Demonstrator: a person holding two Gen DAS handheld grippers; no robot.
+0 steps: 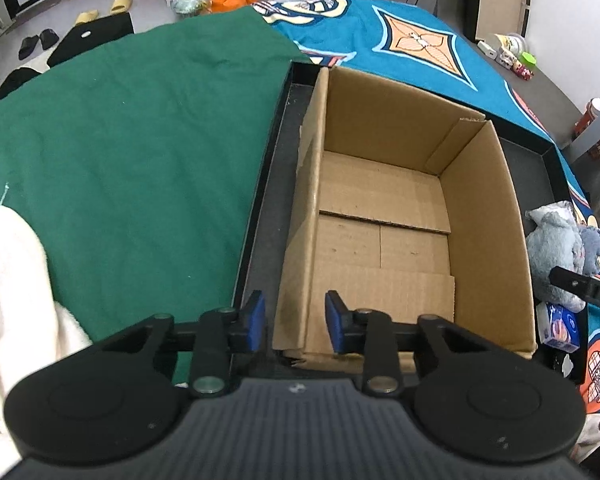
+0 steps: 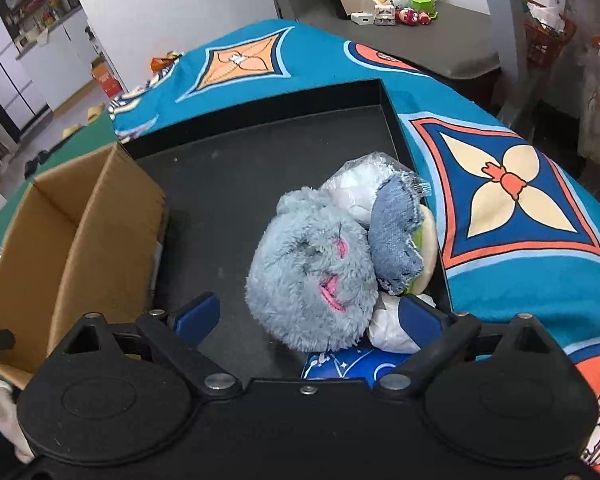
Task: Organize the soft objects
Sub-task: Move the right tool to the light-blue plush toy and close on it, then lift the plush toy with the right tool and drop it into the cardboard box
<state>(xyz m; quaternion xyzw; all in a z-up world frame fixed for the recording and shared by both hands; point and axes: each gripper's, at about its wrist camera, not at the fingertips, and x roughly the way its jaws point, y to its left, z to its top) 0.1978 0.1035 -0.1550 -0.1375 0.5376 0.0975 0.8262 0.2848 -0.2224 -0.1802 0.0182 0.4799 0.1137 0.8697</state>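
Your left gripper [image 1: 296,322]: jaws narrowed, straddling near left wall of cardboard box [image 1: 384,216], pads not pressing it. Your right gripper [image 2: 308,316]: jaws spread wide, grasping nothing, over grey plush toy [image 2: 312,268]. Plush lies right of box, inside black tray [image 2: 228,184].

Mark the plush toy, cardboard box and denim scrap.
plush toy [image 2: 312,276], right wrist view, fluffy face.
cardboard box [image 1: 384,196], left wrist view, inside floor.
denim scrap [image 2: 394,232], right wrist view, middle.
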